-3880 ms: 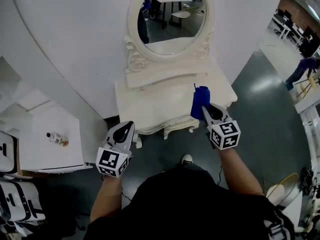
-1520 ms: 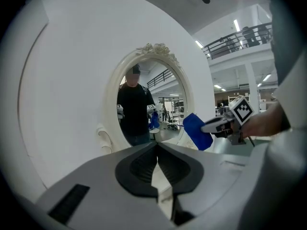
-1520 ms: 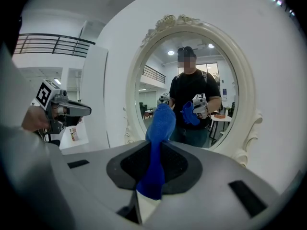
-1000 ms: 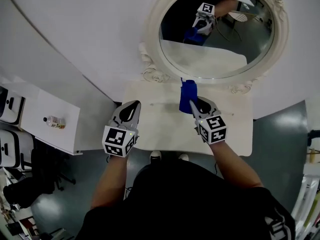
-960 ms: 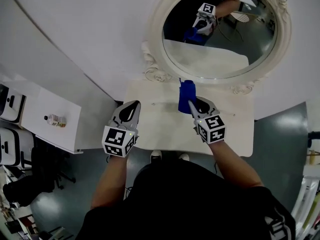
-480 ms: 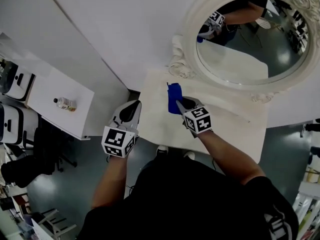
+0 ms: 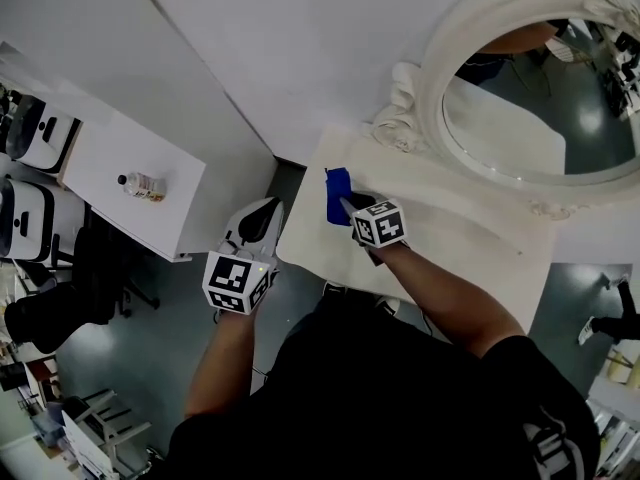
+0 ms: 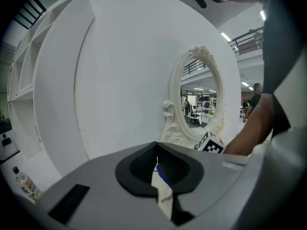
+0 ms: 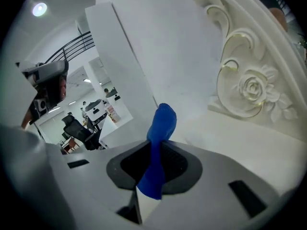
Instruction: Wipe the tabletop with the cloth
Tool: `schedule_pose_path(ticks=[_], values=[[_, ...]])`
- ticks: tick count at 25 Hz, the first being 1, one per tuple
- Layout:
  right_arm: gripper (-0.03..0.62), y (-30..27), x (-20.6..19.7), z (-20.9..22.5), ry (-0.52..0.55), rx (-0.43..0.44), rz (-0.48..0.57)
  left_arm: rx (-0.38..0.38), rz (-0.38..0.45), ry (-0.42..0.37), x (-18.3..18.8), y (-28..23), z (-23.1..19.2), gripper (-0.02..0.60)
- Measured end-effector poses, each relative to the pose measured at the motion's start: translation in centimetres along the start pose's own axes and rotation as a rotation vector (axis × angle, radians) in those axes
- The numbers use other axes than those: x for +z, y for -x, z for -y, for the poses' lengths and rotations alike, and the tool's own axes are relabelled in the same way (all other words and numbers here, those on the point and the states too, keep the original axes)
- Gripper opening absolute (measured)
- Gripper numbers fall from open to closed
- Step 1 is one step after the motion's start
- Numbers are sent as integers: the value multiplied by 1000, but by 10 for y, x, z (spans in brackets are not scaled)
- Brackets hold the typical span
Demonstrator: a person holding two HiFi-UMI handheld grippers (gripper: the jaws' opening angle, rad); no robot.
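Cloth point(image 7: 338, 194) sits clamped in the right gripper point(image 7: 349, 206) over the tabletop point(image 7: 450, 243).

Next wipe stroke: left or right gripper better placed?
Right. The right gripper is shut on the blue cloth over the tabletop, near its left edge. The left gripper hangs empty, jaws together, off the table's edge.

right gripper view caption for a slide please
Right gripper shut on blue cloth at the white tabletop, beside the carved mirror frame.
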State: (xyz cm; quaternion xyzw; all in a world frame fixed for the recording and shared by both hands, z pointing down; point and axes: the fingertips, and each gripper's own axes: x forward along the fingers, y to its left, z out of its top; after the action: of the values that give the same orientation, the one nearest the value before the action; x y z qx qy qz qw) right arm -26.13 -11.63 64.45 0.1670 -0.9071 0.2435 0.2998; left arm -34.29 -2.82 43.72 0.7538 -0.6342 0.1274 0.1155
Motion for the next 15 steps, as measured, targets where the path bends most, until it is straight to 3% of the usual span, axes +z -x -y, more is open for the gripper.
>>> schedule_pose_path(ticks=[10,15], values=[[49,-88,-34,-19,-59,53,-126,48,-55,26,-27,9,-39,12],[49,-117,-47,-15,-83,33,-166,60,-82,38,-42,14,-49,12]])
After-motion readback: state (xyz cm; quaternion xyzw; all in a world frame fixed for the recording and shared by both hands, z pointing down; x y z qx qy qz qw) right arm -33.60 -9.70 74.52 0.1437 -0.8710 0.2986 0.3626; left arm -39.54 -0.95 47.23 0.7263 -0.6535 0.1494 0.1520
